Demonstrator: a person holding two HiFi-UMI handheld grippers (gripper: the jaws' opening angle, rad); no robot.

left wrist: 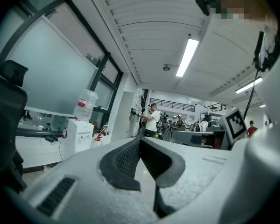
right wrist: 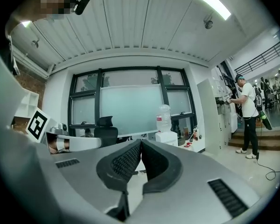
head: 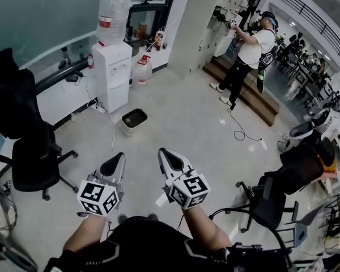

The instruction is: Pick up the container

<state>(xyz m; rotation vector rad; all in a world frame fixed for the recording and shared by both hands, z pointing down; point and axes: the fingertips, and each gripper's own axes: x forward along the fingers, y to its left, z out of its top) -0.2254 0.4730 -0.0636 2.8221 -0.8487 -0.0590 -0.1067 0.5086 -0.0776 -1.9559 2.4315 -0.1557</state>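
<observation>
**both jaws shut, container not yet lifted**

the likeliest container (head: pixel 134 118) is the small open bin standing on the floor just in front of the water dispenser (head: pixel 112 75), on the side nearer the person. that it is the thing meant is my reading, since nothing else bin-like shows. a thin white cord (head: pixel 113 135) runs over the floor from the dispenser's foot, close past the bin.

the left gripper (head: pixel 114 164) and right gripper (head: pixel 170 160) hang side by side over bare floor, well short of the dispenser. each gripper's own view shows its jaws pressed together with nothing between them.

risks from here, as i judge them:
- if the jaws arrive shut, they would knock the rim and could slide or tip a light bin instead of taking it, so they need to open first.
- a low reach beside the dispenser could snag the cord.
- a pinch on one thin wall may let the bin swing or slip.
</observation>
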